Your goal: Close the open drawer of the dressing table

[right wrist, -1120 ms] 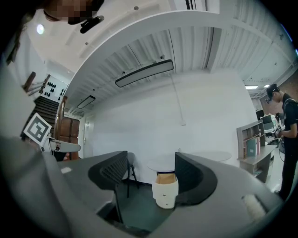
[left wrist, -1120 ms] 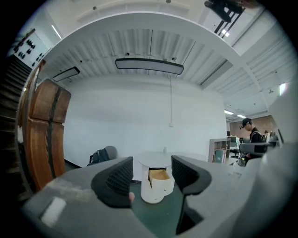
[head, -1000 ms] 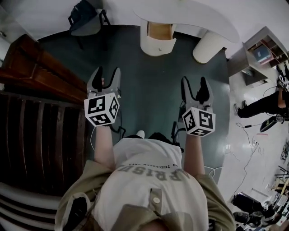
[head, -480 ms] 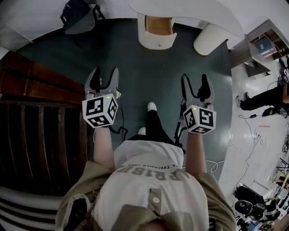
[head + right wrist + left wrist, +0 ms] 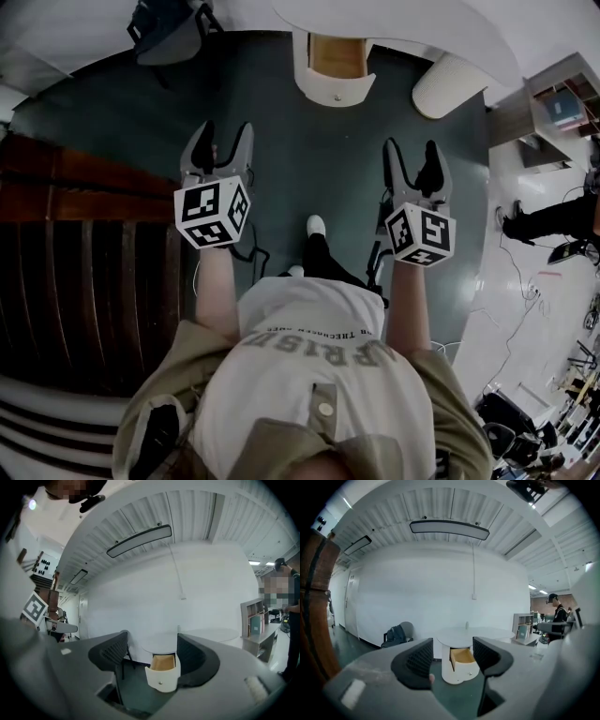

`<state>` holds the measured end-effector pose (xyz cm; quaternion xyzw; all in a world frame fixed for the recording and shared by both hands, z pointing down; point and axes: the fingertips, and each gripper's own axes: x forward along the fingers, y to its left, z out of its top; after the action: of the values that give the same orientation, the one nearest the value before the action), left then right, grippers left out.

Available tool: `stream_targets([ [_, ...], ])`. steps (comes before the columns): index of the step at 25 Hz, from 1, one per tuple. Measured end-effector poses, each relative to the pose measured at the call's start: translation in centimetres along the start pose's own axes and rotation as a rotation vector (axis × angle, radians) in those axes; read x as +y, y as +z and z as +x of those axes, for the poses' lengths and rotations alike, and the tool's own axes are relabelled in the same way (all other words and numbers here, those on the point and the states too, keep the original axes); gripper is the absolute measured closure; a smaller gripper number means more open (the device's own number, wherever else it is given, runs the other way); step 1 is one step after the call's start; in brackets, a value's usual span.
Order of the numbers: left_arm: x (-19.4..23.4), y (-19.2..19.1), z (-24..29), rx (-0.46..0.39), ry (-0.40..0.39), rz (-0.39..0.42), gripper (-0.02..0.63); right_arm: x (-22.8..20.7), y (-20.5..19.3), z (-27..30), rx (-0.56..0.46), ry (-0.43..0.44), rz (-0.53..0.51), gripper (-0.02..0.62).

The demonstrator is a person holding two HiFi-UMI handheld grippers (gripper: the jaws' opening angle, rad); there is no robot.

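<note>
A white dressing table [image 5: 412,23] stands ahead against the wall. Its drawer [image 5: 336,67] is pulled out, with a rounded white front, a small knob and a bare wooden inside. The drawer [image 5: 461,656] also shows between the jaws in the left gripper view, and the same drawer [image 5: 162,671] in the right gripper view. My left gripper [image 5: 217,141] is open and empty, held well short of the table. My right gripper [image 5: 412,159] is also open and empty, at about the same height. Both point toward the drawer.
A chair with a dark bag [image 5: 167,28] stands left of the table. A dark wooden rail and stairs [image 5: 84,216] run along my left. A white rounded table leg [image 5: 450,86] is right of the drawer. A shelf unit [image 5: 553,108] and a person [image 5: 553,217] are at the right.
I have stepped forward over the green floor; the table and drawer sit a little nearer and higher in view. Both grippers stay open, held out in front.
</note>
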<state>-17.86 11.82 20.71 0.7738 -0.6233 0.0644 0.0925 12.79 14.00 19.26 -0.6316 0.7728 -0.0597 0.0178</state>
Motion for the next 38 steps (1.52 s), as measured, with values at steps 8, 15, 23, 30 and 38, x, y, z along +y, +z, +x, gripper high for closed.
stream_targets([
  [8,-1.2,2.6,4.9,-0.035,0.028,0.005,0.339,-3.6,2.0,5.1,-0.028,0.024,-0.007,0.272],
  [15,-2.4,4.5,9.6,-0.059,0.052,0.014,0.339,-6.7,3.2,9.6,-0.045,0.057,0.000,0.272],
  [23,-2.5,4.8,12.3,-0.047,0.068,0.046,0.339,-9.1,2.0,12.7,-0.029,0.066,0.030,0.272],
  [30,-1.7,3.7,15.3,-0.014,0.060,0.052,0.339,-10.7,-0.1,14.7,0.002,0.028,0.056,0.272],
  [38,-0.2,2.4,19.9,0.031,0.019,0.059,0.339,-11.0,-2.7,18.8,0.035,-0.004,0.057,0.272],
])
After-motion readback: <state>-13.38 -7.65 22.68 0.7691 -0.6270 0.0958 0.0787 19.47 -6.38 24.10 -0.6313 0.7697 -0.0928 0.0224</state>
